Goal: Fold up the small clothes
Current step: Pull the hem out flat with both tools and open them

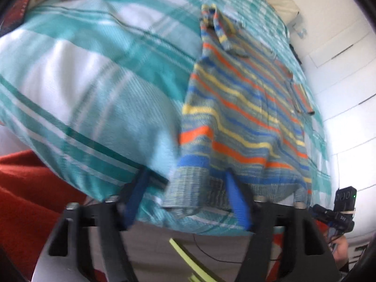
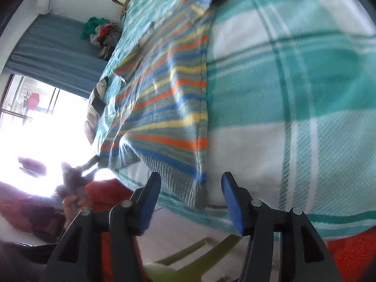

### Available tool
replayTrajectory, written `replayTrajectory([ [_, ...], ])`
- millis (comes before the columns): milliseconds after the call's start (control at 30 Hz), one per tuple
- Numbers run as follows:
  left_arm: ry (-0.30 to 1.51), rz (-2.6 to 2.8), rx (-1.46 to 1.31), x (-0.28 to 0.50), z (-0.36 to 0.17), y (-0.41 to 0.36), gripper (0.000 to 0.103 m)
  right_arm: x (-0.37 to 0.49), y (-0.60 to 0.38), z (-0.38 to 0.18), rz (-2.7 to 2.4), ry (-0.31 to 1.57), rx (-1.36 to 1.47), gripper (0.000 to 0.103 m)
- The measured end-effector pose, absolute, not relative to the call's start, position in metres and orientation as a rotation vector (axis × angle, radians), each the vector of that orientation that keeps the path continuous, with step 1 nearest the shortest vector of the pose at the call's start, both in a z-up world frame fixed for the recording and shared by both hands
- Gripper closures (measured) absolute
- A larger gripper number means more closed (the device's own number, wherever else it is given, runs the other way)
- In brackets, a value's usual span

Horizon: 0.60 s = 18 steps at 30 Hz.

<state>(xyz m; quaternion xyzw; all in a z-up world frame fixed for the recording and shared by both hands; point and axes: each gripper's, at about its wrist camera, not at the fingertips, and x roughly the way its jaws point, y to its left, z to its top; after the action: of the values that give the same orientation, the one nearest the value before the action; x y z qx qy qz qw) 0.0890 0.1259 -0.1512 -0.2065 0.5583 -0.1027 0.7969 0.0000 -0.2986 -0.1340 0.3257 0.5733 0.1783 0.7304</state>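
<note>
A small knitted garment point(image 1: 235, 108) with orange, blue, yellow and grey stripes lies spread flat on a teal-and-white checked bed cover point(image 1: 82, 70). My left gripper point(image 1: 187, 172) is open at the bed's near edge. The garment's near hem corner lies between its blue pads point(image 1: 138, 197), which do not press on it. In the right wrist view the same garment point(image 2: 164, 89) stretches away over the cover point(image 2: 293, 94). My right gripper point(image 2: 190, 177) is open around the other near hem corner without clamping it. The pictures are blurred.
A pile of clothes point(image 2: 101, 33) sits on a grey-blue surface beyond the bed's far side. Red fabric point(image 1: 28, 188) lies below the bed edge. A yellow-green object point(image 2: 199, 253) is under the grippers. A hand point(image 2: 72, 202) holds the other gripper against a glaring window.
</note>
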Motion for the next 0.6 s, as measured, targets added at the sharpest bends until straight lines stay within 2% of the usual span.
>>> replayTrajectory([
  [33, 1.209, -0.236, -0.428, 0.090, -0.151, 0.121, 0.095, 0.002, -0.293, -0.141, 0.403, 1.283, 0.715, 0.051],
  [67, 1.219, -0.258, -0.421, 0.092, -0.150, 0.116, 0.099, 0.007, -0.286, -0.144, 0.416, 1.294, 0.701, 0.062],
  [100, 1.208, -0.251, -0.403, 0.092, -0.144, 0.116, 0.099, 0.011, -0.278, -0.146, 0.448, 1.305, 0.674, 0.098],
  [267, 1.115, -0.271, -0.375, 0.081, -0.094, 0.142, 0.099, 0.002, -0.298, -0.101, 0.497, 1.218, 0.736, 0.099],
  [367, 1.145, -0.286, -0.278, 0.078, -0.093, 0.131, 0.099, 0.003, -0.305, -0.087, 0.486, 1.230, 0.728, 0.099],
  [467, 1.215, -0.222, -0.112, 0.081, -0.120, 0.109, 0.099, 0.005, -0.299, -0.109, 0.428, 1.350, 0.643, 0.099],
  [600, 1.246, -0.193, -0.069, 0.074, -0.136, 0.101, 0.098, 0.000, -0.287, -0.144, 0.343, 1.453, 0.565, 0.099],
])
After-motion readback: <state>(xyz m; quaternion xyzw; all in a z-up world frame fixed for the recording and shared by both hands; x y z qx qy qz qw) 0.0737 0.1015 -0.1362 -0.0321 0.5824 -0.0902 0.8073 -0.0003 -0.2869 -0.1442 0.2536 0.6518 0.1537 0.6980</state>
